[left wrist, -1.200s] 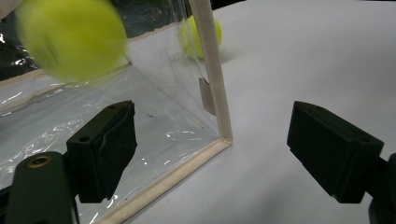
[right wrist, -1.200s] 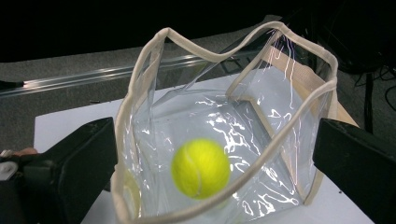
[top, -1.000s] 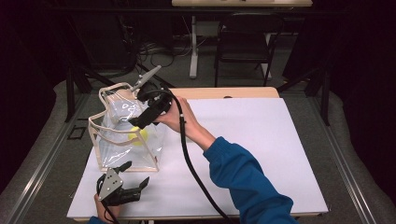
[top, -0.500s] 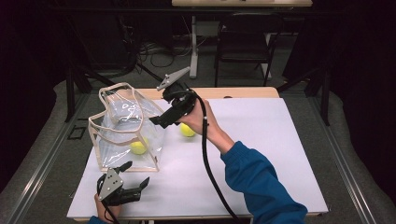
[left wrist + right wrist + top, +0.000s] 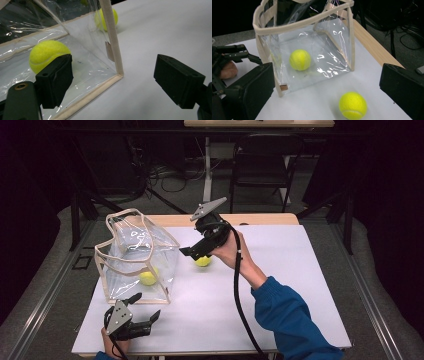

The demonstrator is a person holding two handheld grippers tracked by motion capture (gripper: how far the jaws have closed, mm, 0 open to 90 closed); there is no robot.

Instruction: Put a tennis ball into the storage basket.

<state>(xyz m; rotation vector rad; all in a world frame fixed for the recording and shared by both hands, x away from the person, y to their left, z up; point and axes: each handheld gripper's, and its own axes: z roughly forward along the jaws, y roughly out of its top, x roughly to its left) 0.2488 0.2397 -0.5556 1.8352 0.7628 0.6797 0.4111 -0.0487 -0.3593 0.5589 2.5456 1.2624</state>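
A clear plastic bag [image 5: 135,255] with beige trim stands open on the white table [image 5: 280,285]. One yellow tennis ball [image 5: 148,278] lies inside it; a second tennis ball [image 5: 203,261] rests on the table just right of the bag. My right gripper [image 5: 196,251] hovers open above that second ball, with nothing between its jaws. In the right gripper view the loose ball [image 5: 352,105] lies close below and the bagged ball [image 5: 300,59] farther off. My left gripper [image 5: 146,307] sits open at the bag's near corner [image 5: 112,37], beside the bagged ball [image 5: 47,53].
The table's wooden back edge [image 5: 270,219] runs behind the white surface. A black chair [image 5: 260,165] and cables stand on the floor beyond. The right gripper's cable [image 5: 237,290] trails along the blue sleeve [image 5: 290,315]. White surface lies to the right of the loose ball.
My right gripper has come up out of the bag's mouth and moved right, over the loose ball. A ball now lies in the bag. The left gripper has stayed put.
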